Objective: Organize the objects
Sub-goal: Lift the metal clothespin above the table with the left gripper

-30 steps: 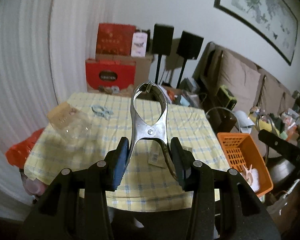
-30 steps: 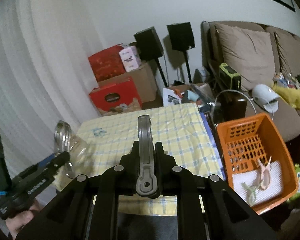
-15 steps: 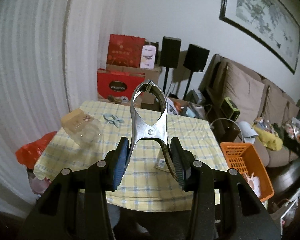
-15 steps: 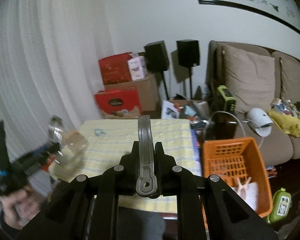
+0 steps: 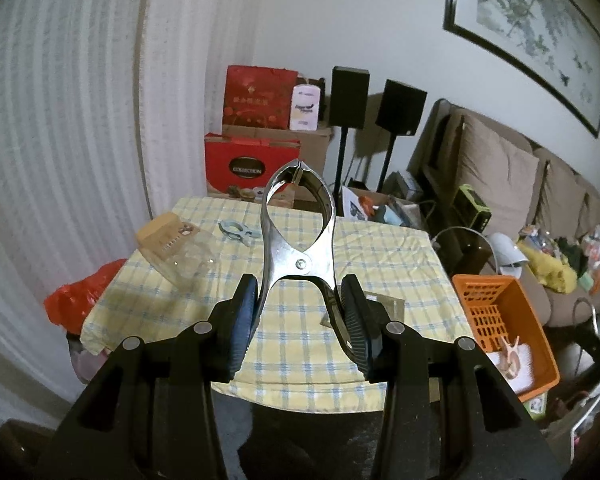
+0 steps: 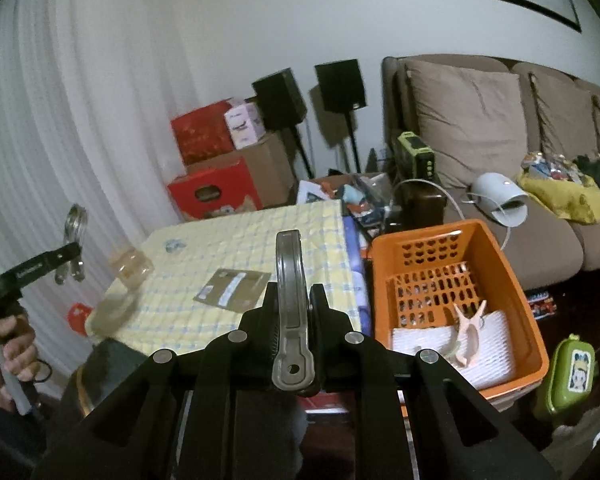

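My left gripper (image 5: 300,320) is shut on the two handles of a shiny metal spring clip (image 5: 298,240), which points up and forward above the yellow checked table (image 5: 300,352). My right gripper (image 6: 294,312) is shut on a flat grey handle (image 6: 290,280) seen edge-on; what the handle belongs to I cannot tell. It hangs by the table's near right corner, just left of an orange basket (image 6: 454,229). A pink peg (image 6: 470,330) and a pale green clip (image 6: 446,351) lie in the basket on a white mesh sheet (image 6: 496,360).
On the table lie a clear jar (image 5: 176,248) on its side, a light blue clip (image 5: 236,231) and a brown packet (image 6: 232,286). A green container (image 6: 570,372) stands on the floor right of the basket. Red boxes, speakers and a sofa lie beyond.
My right gripper has swung right and down with the grey handle, so the orange basket is now closer. My left gripper has drawn back a little from the table, clip still held.
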The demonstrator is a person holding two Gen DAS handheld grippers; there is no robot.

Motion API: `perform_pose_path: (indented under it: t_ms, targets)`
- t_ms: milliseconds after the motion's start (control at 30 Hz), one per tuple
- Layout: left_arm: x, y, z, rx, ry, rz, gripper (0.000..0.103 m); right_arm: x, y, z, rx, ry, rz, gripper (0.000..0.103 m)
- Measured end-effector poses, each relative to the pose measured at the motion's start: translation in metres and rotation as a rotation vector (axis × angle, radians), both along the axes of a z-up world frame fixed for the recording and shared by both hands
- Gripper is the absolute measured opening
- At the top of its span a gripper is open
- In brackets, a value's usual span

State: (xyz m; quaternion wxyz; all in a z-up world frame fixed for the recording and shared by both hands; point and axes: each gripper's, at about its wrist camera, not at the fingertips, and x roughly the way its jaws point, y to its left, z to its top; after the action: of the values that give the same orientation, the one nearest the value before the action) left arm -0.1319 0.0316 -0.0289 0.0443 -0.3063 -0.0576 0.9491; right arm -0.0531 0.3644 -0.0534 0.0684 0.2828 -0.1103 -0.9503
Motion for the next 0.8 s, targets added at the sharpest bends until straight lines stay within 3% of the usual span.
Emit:
perform_pose_path:
  t_ms: [333, 600, 800]
  targets:
    - [0.01, 0.022, -0.005, -0.013, 0.015, -0.008, 0.04, -0.001, 0.003, -0.004, 0.035, 0.01, 0.005, 0.014]
    - [0.012, 0.023, 0.0, -0.013, 0.026, 0.025, 0.04, -0.005, 0.03, -0.013, -0.015, -0.019, -0.031, 0.014]
    - [0.003, 0.046, -0.005, -0.029, -0.003, -0.016, 0.04, -0.003, 0.032, -0.01, -0.005, -0.012, -0.029, 0.014]
